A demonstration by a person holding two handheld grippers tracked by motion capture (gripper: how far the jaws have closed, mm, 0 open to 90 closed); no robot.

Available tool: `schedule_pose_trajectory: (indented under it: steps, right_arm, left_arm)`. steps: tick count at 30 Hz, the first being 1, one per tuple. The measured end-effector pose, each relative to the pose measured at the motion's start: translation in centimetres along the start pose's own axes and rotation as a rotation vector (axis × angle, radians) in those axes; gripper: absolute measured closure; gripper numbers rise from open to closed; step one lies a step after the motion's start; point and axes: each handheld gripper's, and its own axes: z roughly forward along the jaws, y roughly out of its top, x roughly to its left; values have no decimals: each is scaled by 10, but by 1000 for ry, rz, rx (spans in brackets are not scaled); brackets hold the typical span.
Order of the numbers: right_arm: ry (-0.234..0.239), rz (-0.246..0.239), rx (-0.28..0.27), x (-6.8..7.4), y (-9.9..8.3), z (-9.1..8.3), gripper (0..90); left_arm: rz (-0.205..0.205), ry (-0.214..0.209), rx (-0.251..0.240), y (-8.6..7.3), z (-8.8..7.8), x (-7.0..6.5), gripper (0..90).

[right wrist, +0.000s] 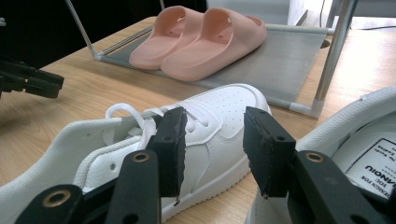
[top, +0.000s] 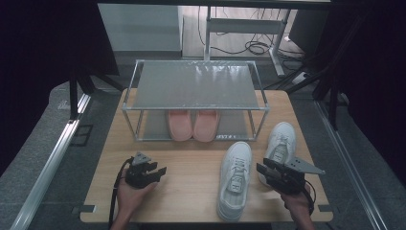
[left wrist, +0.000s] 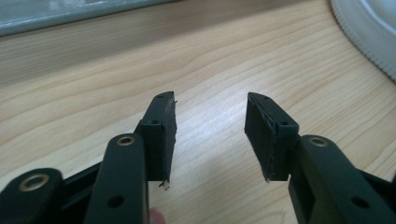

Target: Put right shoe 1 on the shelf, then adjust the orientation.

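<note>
My right claw point(top: 262, 171) gapes empty between 2 white sneakers point(top: 234, 179) on the bench point(top: 191, 191); my left claw point(top: 160, 171) is open too, holding nothing. I reckon they're light, soft-sided: pinch the firm heel collar.

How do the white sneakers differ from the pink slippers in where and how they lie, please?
The white sneakers lie on the bare wooden table in front of the rack; the pink slippers sit on the rack's lower shelf. The sneakers lie apart, at slightly different angles; the slippers touch side by side, neatly parallel. The sneakers are laced and closed; the slippers are open slides. Both pairs are upright.
</note>
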Motion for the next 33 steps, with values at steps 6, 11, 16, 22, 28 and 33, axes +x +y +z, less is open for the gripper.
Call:
schedule_pose_trajectory:
  steps: [6,11,16,22,28,33]
  right_arm:
    - [1,-1,2,1,0,1,584]
    - [-3,-2,-4,0,1,0,580]
    - [-4,-2,-9,1,2,0,578]
    - [-6,-8,-6,2,2,-1,577]
    - [18,-26,-12,10,7,-4,625]
    - [48,-23,-9,19,14,3,673]
  left_arm:
    - [-16,19,1,-7,-3,8,542]
    - [-26,21,-16,-7,-5,12,541]
    - [-13,27,-14,-8,-5,10,530]
    - [-16,27,-19,-7,-1,8,512]
    - [-3,18,-8,-7,0,5,496]
    - [-12,8,-5,-7,3,2,485]
